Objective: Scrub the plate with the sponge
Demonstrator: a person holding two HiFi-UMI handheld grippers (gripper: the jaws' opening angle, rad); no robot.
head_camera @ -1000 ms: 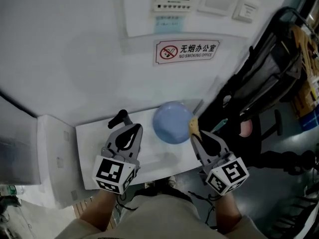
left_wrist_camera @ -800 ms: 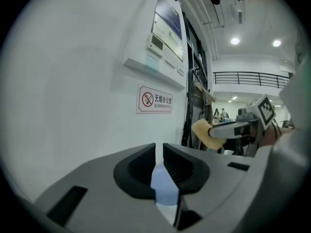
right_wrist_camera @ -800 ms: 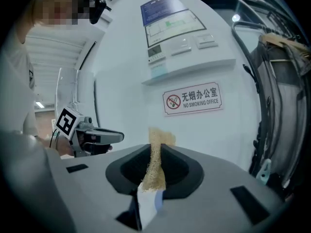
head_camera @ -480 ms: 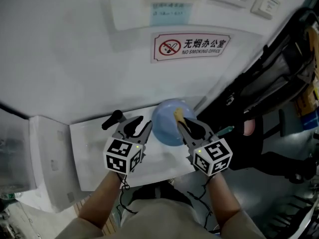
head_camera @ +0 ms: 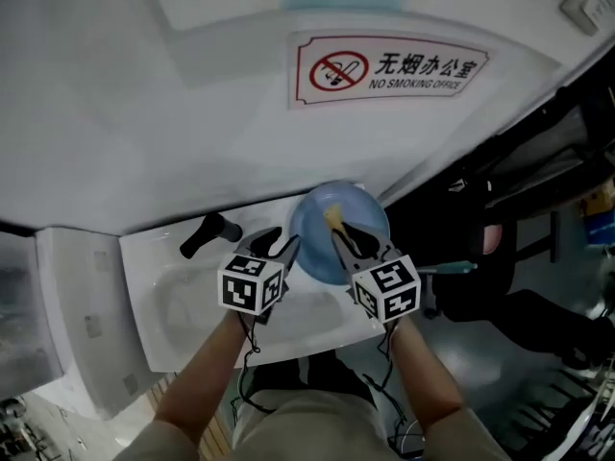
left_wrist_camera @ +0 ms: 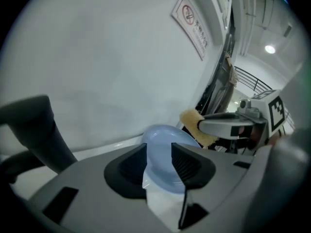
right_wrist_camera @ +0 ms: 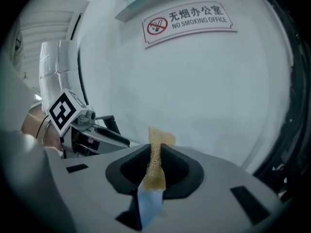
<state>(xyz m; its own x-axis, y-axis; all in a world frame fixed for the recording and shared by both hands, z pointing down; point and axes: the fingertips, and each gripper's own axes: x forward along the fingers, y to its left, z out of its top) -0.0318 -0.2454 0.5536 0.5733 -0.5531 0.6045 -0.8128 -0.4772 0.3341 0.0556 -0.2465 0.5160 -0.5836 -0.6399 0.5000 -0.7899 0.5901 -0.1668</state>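
Note:
A light blue plate [head_camera: 351,243] lies on the right end of the white sink [head_camera: 168,310]. My left gripper [head_camera: 280,245] is at the plate's left rim. In the left gripper view its jaws are opening, with the plate [left_wrist_camera: 163,136] showing in the gap of the left gripper [left_wrist_camera: 159,154]; the pads do not seem to press on it. My right gripper [head_camera: 338,230] is shut on a thin yellow sponge [head_camera: 332,217] and holds it over the plate's middle. In the right gripper view the sponge [right_wrist_camera: 156,171] stands upright, pinched in the right gripper [right_wrist_camera: 155,155].
A black faucet handle [head_camera: 212,230] sticks up at the sink's back left, close to my left gripper. A white wall with a no-smoking sign [head_camera: 389,65] rises right behind the sink. A black chair and dark bags [head_camera: 538,190] stand to the right.
Both grippers moved forward to the plate. The left jaws went from shut to apart. The right gripper carried the sponge from the plate's right edge to over its middle.

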